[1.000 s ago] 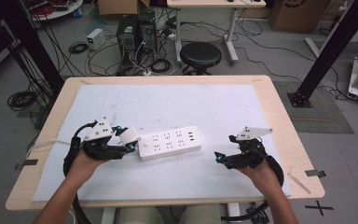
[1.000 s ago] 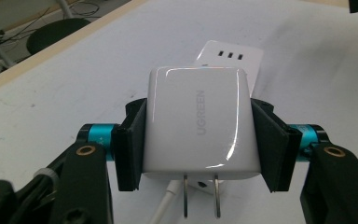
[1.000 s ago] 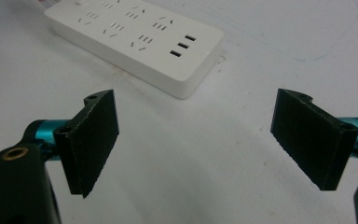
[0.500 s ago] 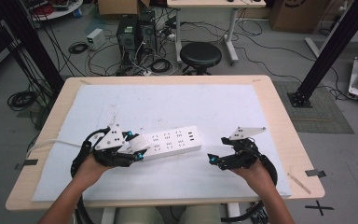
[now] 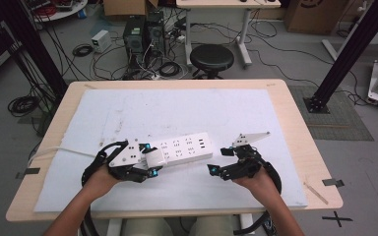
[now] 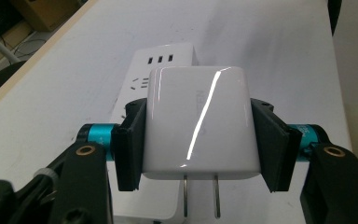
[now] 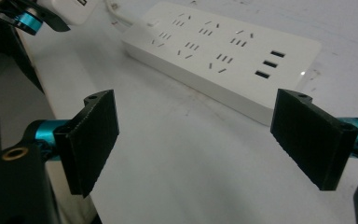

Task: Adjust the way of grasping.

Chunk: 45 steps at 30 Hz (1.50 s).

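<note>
Status: you have the white charger (image 6: 198, 123) clamped between the jaws of your left gripper (image 5: 150, 160), pads pressing on its two flat sides. In the left gripper view its two prongs point toward the bottom of the frame, back at the camera, so the plug face is turned away from the sockets.

The white power strip (image 5: 184, 148) lies flat on the table (image 5: 295, 123), at mid-frame in the high view, running left to right with a slight upward tilt to the right. The charger sits at the strip's left end, over or just beside it; whether it touches the strip cannot be told from these views.

Your right gripper (image 5: 216, 161) sits lower right of centre in the high view. Its jaws stand wide apart with nothing between them, aimed at the strip's right end (image 7: 279, 56) and near it, not touching.

Done, by my reading: charger picked up and brought to the strip.

Left, by my reading:
- turn the charger so the prongs face a two-slot socket;
- steady the strip, probably with the right gripper;
- seat the prongs fully and let go.

No prong is in any socket. I judge this early to middle of the job, with the alignment step not yet begun.
</note>
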Each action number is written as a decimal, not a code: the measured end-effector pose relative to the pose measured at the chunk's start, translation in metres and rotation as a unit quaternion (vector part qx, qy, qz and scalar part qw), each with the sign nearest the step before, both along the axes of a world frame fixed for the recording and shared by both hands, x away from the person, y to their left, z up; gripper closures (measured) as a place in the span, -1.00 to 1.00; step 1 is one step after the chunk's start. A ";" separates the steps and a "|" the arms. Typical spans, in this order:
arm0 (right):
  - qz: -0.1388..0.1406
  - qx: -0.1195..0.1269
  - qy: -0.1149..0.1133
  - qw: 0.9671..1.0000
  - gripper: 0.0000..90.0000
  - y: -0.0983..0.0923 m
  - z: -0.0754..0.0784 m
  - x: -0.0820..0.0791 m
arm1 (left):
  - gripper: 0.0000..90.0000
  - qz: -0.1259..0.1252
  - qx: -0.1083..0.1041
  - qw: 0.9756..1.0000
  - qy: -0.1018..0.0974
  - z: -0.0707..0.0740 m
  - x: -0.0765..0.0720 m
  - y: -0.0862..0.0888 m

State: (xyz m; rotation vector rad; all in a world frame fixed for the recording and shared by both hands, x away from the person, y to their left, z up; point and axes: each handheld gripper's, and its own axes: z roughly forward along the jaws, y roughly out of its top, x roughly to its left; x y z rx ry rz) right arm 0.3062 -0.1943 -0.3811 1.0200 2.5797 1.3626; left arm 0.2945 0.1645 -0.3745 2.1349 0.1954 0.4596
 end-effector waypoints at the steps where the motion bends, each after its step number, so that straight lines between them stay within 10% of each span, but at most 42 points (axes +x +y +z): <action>1: 0.002 0.003 0.004 1.000 -0.66 0.002 0.000 0.000 | -0.06 -0.003 0.001 1.000 -0.001 0.000 0.000 -0.001; 13: 0.031 0.049 0.073 0.996 -0.66 0.018 0.006 0.007 | -0.06 -0.038 0.001 0.999 -0.025 -0.001 0.002 -0.016; 25: 0.043 0.083 0.151 0.984 -0.66 0.028 0.005 0.014 | -0.06 -0.057 0.003 0.998 -0.030 -0.003 0.001 -0.033; 34: 0.062 0.120 0.211 0.968 -0.65 0.038 0.002 0.020 | -0.06 -0.068 -0.007 0.997 -0.029 -0.007 0.000 -0.046; 45: 0.061 0.112 0.242 0.962 -0.64 0.053 -0.001 0.025 | -0.06 -0.073 -0.026 0.997 -0.016 -0.011 0.000 -0.061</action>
